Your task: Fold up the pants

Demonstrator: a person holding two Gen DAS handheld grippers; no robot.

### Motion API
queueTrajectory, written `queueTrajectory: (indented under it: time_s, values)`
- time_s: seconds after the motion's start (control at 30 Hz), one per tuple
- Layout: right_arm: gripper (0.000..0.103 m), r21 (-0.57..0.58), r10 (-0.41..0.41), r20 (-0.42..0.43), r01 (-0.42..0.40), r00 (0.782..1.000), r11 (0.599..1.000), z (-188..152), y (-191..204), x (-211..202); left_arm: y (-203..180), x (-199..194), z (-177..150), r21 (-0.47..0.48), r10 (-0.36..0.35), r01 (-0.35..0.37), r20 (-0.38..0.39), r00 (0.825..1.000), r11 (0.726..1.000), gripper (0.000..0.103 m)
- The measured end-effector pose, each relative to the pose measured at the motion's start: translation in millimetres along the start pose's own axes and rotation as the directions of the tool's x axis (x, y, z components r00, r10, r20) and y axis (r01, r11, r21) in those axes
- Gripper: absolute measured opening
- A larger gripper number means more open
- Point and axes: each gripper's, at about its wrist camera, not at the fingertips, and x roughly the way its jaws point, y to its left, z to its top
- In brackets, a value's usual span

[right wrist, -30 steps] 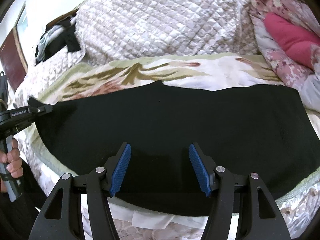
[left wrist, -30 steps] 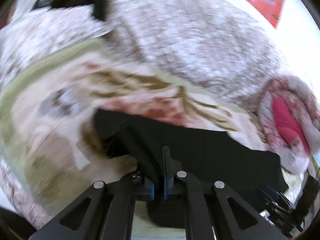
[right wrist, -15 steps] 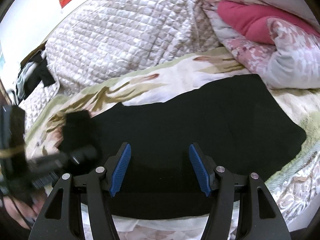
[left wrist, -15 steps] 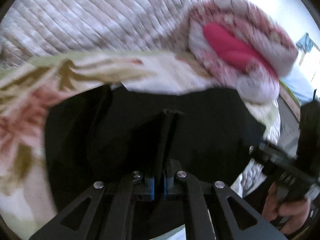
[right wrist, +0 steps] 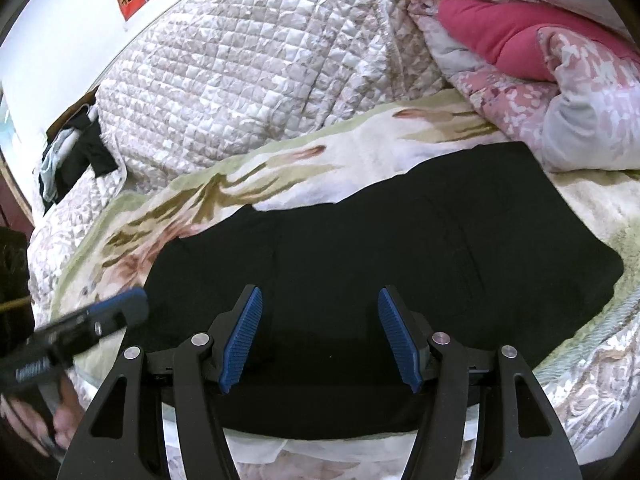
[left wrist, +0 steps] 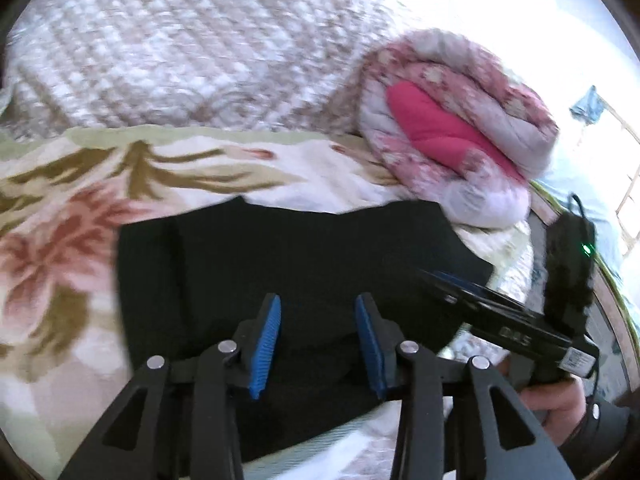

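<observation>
The black pants (right wrist: 380,248) lie flat on a flowered blanket (right wrist: 352,152) that covers the bed, already doubled over into a shorter, wide shape. They spread in front of both tongs and under them.

The left gripper (left wrist: 318,344) hangs just above the near part of the pants. Its jaws have just been opening, and now the blue pads (left wrist: 266,344) stand apart with only the flat cloth seen below them; no fold of cloth is pinched between them. Beyond its tips the pants reach to their far edge, and to the left of it the blanket shows its pink and olive flowers.

The right gripper (right wrist: 320,336) is also over the near edge of the pants, with its jaws wide apart and nothing between them. In the left wrist view it comes in from the right side (left wrist: 500,320), with a hand (left wrist: 560,404) on its grip. In the right wrist view the left gripper appears blurred at the left (right wrist: 80,324).

Ahead and to the right of both tongs, a rolled pink quilt (left wrist: 452,128) lies just beside the far corner of the pants. Farther ahead is a pale quilted cover (right wrist: 248,72).
</observation>
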Motion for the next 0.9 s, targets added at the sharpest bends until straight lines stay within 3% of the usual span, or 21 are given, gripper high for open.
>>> queueTrajectory:
  time_s: [0.2,0.4,0.5,0.57,0.7,0.9]
  values:
    - [0.061,-0.058,0.023,0.0,-0.023,1.0,0.998,-2.0,14.5,1.9,41.5,6.1,1.6,-0.129,0.08,-0.084,-0.036,0.996,0.988,0.044]
    - [0.061,-0.046,0.015,-0.014,-0.016,1.0,0.999,-2.8,12.2,6.4,44.9,54.5,18.1,-0.204,-0.056,0.034,-0.102,0.993,0.978,0.048]
    - [0.061,-0.044,0.014,-0.015,-0.015,1.0,0.999,-2.9,9.9,5.6,28.2,50.1,42.2,-0.197,-0.142,0.135,-0.02,0.99,0.971,0.048]
    - [0.061,-0.04,0.027,-0.023,-0.028,0.999,0.999,-3.2,9.5,6.3,19.3,34.6,54.8,-0.151,-0.155,0.161,0.052,0.987,0.975,0.049]
    - [0.061,-0.022,0.107,-0.074,-0.108,0.992,0.994,-5.0,12.7,14.5,30.2,12.5,55.2,-0.116,-0.071,0.079,0.077,0.995,0.99,0.049]
    - [0.061,0.021,0.208,-0.171,-0.207,0.963,0.978,-0.1,24.0,46.4,73.6,-3.7,11.7,-0.161,0.118,-0.117,-0.005,0.993,0.98,0.049]
